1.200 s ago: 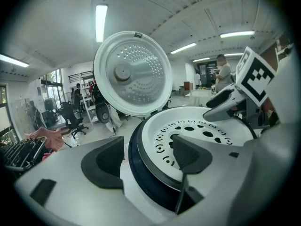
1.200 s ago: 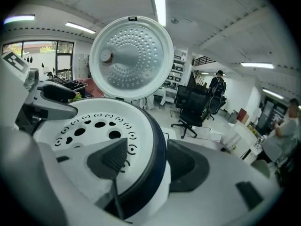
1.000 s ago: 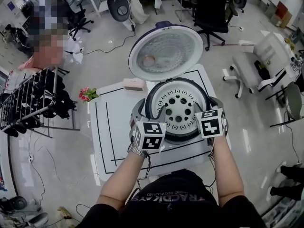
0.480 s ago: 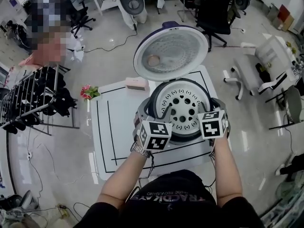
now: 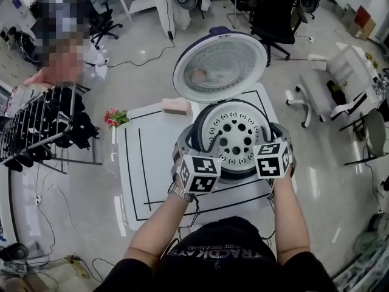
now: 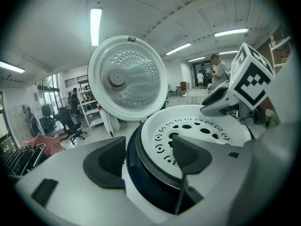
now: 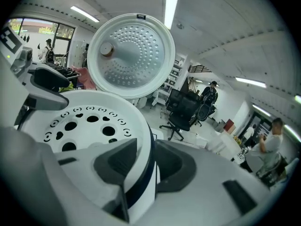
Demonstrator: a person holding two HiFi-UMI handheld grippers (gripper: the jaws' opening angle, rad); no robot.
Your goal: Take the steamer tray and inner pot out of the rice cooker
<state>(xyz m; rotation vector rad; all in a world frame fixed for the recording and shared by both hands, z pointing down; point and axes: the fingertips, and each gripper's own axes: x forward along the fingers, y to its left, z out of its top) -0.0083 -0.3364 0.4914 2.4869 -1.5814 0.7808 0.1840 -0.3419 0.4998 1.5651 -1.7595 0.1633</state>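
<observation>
The rice cooker (image 5: 234, 174) stands with its lid (image 5: 220, 66) raised. A white steamer tray (image 5: 237, 135) with round holes sits in its top. My left gripper (image 5: 196, 143) is at the front left rim, one pad outside the dark ring and one over the tray (image 6: 197, 131); the jaws stand wide around the rim. My right gripper (image 5: 273, 135) straddles the front right rim, and its jaws are closing with the tray's edge (image 7: 141, 140) between them. The inner pot is hidden under the tray.
The cooker stands on a white table (image 5: 146, 163) marked with black lines. A pink box (image 5: 177, 106) lies behind the cooker and pink flowers (image 5: 112, 118) lie at the table's left edge. A black rack (image 5: 42, 126) and office chairs (image 5: 270, 17) stand around.
Both grippers stay at the cooker's front rim. The view has shifted a little; the cooker and tray have not moved.
</observation>
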